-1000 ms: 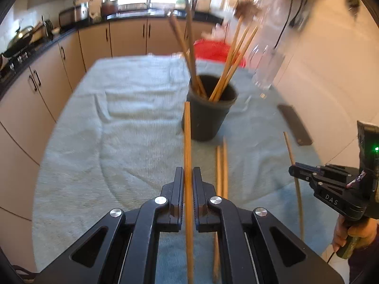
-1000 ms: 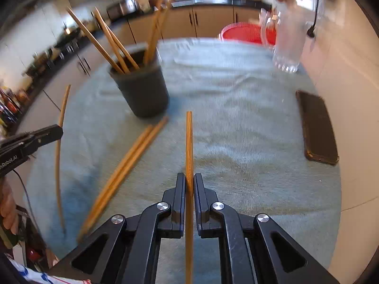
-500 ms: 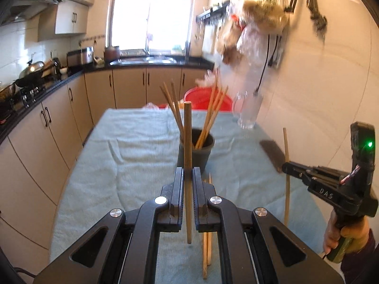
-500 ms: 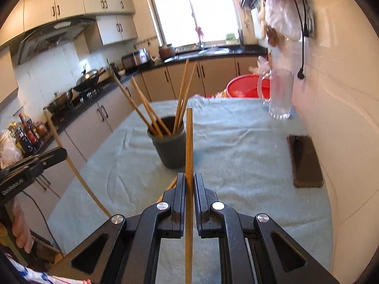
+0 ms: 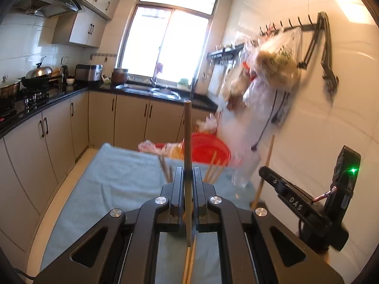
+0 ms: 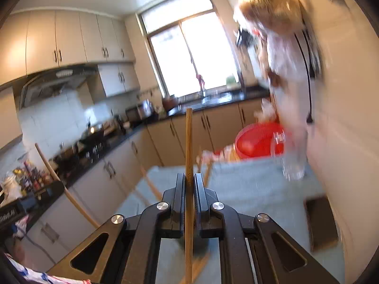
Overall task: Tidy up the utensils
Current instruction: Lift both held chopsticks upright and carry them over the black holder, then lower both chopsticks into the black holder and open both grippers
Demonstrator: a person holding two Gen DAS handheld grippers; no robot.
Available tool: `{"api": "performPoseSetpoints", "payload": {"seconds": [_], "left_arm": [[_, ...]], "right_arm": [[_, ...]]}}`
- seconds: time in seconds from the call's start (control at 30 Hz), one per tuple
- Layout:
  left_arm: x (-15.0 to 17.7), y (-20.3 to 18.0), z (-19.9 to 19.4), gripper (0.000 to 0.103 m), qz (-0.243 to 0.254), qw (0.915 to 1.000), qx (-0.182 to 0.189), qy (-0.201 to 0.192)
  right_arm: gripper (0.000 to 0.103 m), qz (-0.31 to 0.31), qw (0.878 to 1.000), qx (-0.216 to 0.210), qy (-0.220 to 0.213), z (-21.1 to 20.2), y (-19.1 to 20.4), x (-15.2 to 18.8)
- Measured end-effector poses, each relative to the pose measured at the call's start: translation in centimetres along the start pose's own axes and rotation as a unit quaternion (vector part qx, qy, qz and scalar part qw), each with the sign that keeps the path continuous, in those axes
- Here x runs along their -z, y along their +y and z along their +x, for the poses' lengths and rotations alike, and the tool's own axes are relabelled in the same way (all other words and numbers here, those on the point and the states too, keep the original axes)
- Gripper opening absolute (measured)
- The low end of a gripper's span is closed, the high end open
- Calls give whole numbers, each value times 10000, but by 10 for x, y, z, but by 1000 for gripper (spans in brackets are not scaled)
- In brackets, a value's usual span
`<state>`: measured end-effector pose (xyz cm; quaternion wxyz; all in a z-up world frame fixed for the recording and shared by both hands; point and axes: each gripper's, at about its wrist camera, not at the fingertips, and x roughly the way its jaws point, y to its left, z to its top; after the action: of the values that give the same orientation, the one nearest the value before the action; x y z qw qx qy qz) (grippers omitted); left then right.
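Observation:
My left gripper [image 5: 188,177] is shut on a wooden chopstick [image 5: 187,137] that points up and forward. My right gripper [image 6: 189,182] is shut on another wooden chopstick [image 6: 189,142]. The dark utensil cup is hidden behind each gripper; only the tips of the chopsticks standing in it show in the left wrist view [image 5: 213,168] and in the right wrist view [image 6: 151,184]. Two loose chopsticks [image 5: 189,262] lie on the grey-blue table cloth [image 5: 123,179] under my left gripper. The right gripper also shows in the left wrist view [image 5: 264,172], and the left gripper shows at the left edge of the right wrist view [image 6: 54,189].
A red basket [image 5: 208,149] stands at the table's far end, with a clear glass jug [image 6: 293,165] beside the right wall. A dark phone [image 6: 319,222] lies on the cloth at the right. Bags [image 5: 272,66] hang on the wall. Kitchen cabinets [image 5: 54,137] run along the left.
Both grippers have tilted upward with their chopsticks, so the views have swung from the table top to the window and wall. The cup has dropped out of sight behind the grippers.

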<state>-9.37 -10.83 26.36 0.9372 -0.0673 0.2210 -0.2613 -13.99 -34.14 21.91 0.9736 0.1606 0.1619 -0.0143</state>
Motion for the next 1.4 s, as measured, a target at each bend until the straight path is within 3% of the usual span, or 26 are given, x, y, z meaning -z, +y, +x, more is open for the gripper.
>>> {"api": "performPoseSetpoints", "payload": {"seconds": [0.1, 0.27, 0.57, 0.9, 0.97, 1.03, 1.23, 1.3, 1.4], "left_arm": [[-12, -2, 27, 6, -55, 9998, -166, -121], [-19, 3, 77, 6, -238, 9994, -262, 45], [0, 9, 129, 6, -214, 9975, -469, 480], [7, 3, 117, 6, -106, 9978, -473, 449], [6, 3, 111, 7, -83, 9979, -471, 441], [5, 4, 102, 7, -110, 9979, -463, 435], [5, 14, 64, 11, -226, 9969, -660, 364], [10, 17, 45, 16, -243, 9971, -649, 329], [24, 21, 17, 34, -256, 9968, -728, 230]], "right_arm": [[7, -48, 9991, 44, -423, 18, 11, -18], [7, 160, 9964, 56, -835, 54, 11, -28], [7, 402, 9980, 79, -471, 109, -8, -1], [8, 286, 9994, 162, -114, 108, -17, 23], [11, 344, 9993, 146, -47, 109, -18, 25], [24, 394, 9991, 140, 6, 109, -19, 23], [30, 360, 9993, 132, -28, 94, -12, 15], [31, 369, 9992, 139, -77, 83, -12, 12], [38, 392, 9991, 141, -90, 62, -13, 12]]}}
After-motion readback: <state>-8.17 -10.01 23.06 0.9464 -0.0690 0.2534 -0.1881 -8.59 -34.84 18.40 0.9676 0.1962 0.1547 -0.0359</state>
